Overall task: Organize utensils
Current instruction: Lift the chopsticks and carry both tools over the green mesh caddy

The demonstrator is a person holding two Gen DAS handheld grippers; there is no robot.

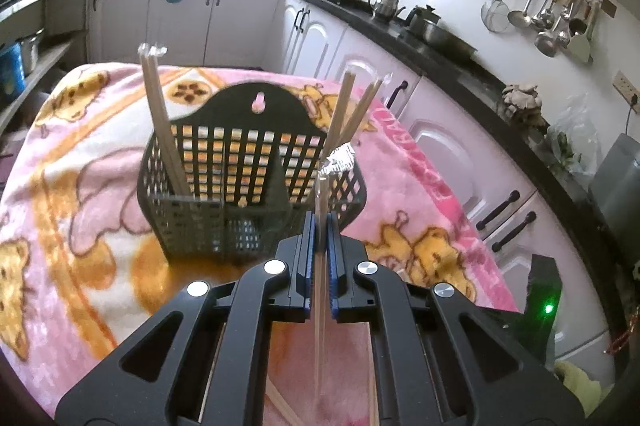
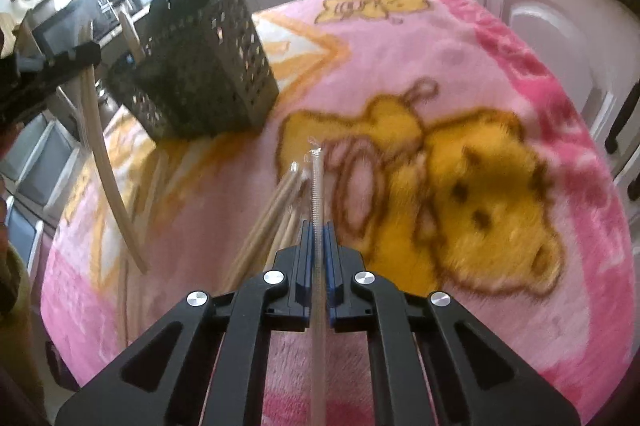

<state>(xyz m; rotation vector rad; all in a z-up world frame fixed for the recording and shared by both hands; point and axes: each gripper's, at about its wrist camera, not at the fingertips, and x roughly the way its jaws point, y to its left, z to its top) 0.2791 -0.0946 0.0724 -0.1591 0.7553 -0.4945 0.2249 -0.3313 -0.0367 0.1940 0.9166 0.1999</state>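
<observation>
The left claw (image 1: 319,226) is clamped on a thin chopstick (image 1: 320,290) with a clear wrapped tip, held just in front of the black basket (image 1: 224,193). The basket stands upright on the bench's pink blanket (image 1: 80,185); a pair of chopsticks (image 1: 160,113) leans in its left compartment, more (image 1: 352,109) in the right. The right claw (image 2: 318,230) grips a clear-sleeved chopstick (image 2: 317,185) above the blanket, with loose chopsticks (image 2: 264,226) lying just to its left, the basket farther off.
</observation>
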